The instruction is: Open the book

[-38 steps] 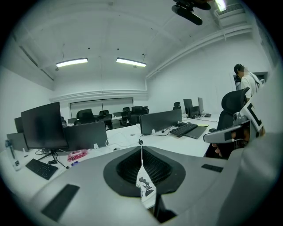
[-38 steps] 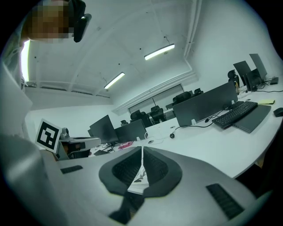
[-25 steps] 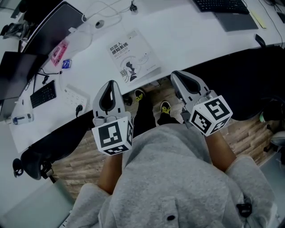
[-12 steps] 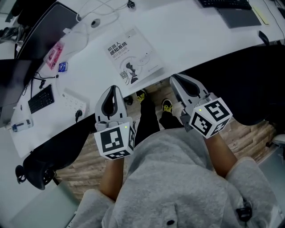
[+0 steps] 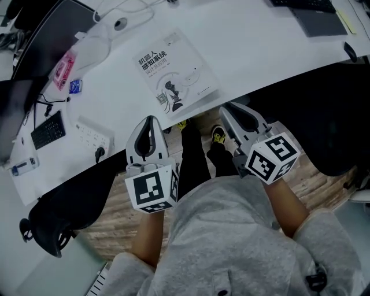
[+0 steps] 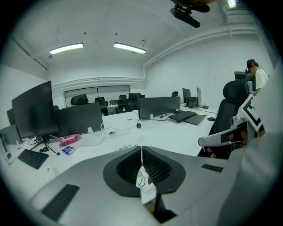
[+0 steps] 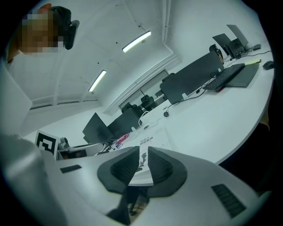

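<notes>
Book (image 5: 173, 72): closed, front cover up, flat on the white surface (image 5: 260, 46), near corner close to the surface's front edge.

Left hand-held gripper (image 5: 149, 119): on the person's side of the book, toward its near left, apart from it, tips pointing toward the surface edge. Jaws clenched together, nothing between them.

Right hand-held gripper (image 5: 223, 108): just off the book's near right corner, at the surface edge in the head view, not touching the book. Jaws opening, only a narrow gap so far, nothing gripped. Book cover visible beyond the gap in the right gripper view.

Left of the book: white power strip (image 5: 92, 136), small black keyboard (image 5: 47, 130), pink packet (image 5: 63, 69).
Far right of the book: second keyboard (image 5: 300, 3) at the top of the head view.
</notes>
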Tool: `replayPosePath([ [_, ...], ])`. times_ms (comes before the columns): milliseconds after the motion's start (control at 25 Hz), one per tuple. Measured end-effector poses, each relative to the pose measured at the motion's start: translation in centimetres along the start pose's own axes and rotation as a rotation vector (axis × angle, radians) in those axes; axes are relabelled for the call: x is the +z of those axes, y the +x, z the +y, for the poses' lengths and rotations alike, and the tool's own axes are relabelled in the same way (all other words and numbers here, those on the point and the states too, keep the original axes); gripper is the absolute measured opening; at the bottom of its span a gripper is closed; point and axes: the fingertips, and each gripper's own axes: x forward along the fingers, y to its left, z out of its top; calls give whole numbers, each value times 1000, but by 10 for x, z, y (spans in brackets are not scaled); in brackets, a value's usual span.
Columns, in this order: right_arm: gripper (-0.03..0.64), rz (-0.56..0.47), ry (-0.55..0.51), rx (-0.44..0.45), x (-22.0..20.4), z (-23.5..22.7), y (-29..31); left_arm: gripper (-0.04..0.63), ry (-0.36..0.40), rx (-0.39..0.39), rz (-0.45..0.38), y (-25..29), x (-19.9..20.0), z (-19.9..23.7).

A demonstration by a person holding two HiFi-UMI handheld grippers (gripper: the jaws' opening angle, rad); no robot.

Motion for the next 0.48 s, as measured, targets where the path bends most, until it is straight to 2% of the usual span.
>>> replayPosePath([
  [160,87,30,57,1,-10,-9,13,15,-10,-10,31,13,-12,3],
  [480,98,53,135,-30,-27,-27,33,15,-17,-33,58,41,-21,5],
])
